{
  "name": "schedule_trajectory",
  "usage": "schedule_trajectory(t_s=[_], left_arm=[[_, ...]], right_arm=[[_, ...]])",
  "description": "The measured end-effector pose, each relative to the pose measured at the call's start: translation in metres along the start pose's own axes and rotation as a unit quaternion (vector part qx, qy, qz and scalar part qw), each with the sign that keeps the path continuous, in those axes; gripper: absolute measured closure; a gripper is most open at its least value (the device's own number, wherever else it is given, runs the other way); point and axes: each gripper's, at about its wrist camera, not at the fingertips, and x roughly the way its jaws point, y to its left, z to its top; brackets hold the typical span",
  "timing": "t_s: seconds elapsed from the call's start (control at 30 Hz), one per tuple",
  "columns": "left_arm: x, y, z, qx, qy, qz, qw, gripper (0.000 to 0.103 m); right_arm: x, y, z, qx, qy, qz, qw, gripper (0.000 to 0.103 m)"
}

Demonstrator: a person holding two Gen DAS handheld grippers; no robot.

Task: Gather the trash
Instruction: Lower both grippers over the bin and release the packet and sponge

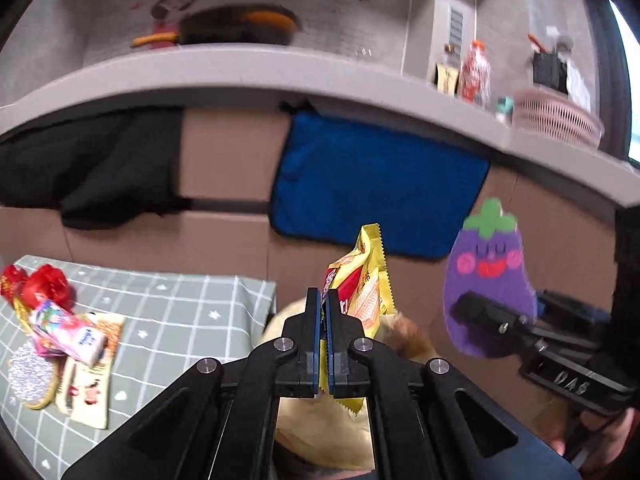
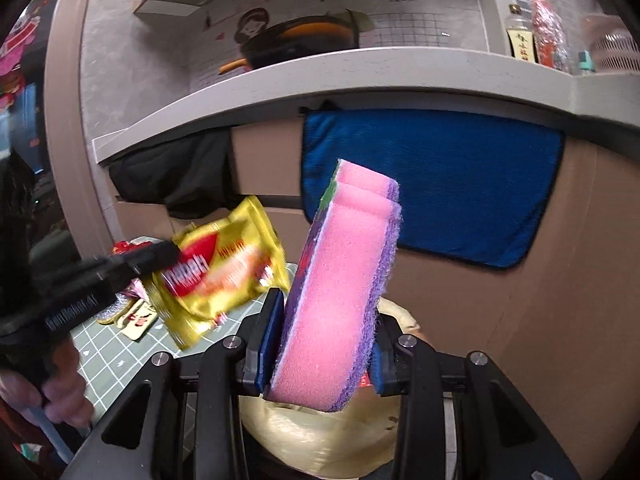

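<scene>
Materials check
Wrapper [image 2: 224,276] glossy foil; sponge [image 2: 336,300] porous foam, rough scrub face; towel [image 2: 432,188] fuzzy cloth; tongs [image 1: 323,312] matt plastic.

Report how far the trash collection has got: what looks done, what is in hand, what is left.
Done: nothing shows as binned yet; the yellowish bag below the grippers has no trash visibly inside.
In hand: the left gripper is shut on a yellow snack wrapper; the right gripper clamps a purple eggplant-shaped sponge with pink foam backing.
Left: red crumpled wrappers and other packets on the grey checked tablecloth.
</scene>
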Motion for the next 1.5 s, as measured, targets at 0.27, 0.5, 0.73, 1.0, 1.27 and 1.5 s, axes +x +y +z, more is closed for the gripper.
schedule_trajectory(t_s=[0.27, 0.5, 0.73, 1.0, 1.27, 1.5], left_arm=[[0.06, 0.001, -0.024, -0.015, 0.072, -0.007, 0.9973, 0.101], [0.1, 0.009, -0.04, -0.04, 0.124, -0.02, 0.9913, 0.101], [0.124, 0.023, -0.05, -0.083, 0.152, -0.035, 0.9843, 0.09], [0.108, 0.049, -0.041, -0.14, 0.12, -0.036, 0.9822, 0.066], [0.052, 0.059, -0.036, -0.131, 0.061, 0.028, 0.9891, 0.066], [-0.001, 0.07, -0.039, -0.133, 0.042, 0.036, 0.9895, 0.066]], right_arm=[[0.037, -0.019, -0.016, 0.019, 0.035, 0.001, 0.999, 0.069], [0.073, -0.035, -0.032, 0.048, 0.076, 0.009, 0.996, 0.069], [0.096, -0.049, -0.045, 0.071, 0.104, 0.008, 0.992, 0.069], [0.114, -0.048, -0.049, 0.068, 0.12, 0.0, 0.991, 0.069], [0.126, -0.032, -0.044, 0.058, 0.129, 0.013, 0.99, 0.068], [0.129, -0.01, -0.032, 0.043, 0.115, 0.029, 0.992, 0.041]])
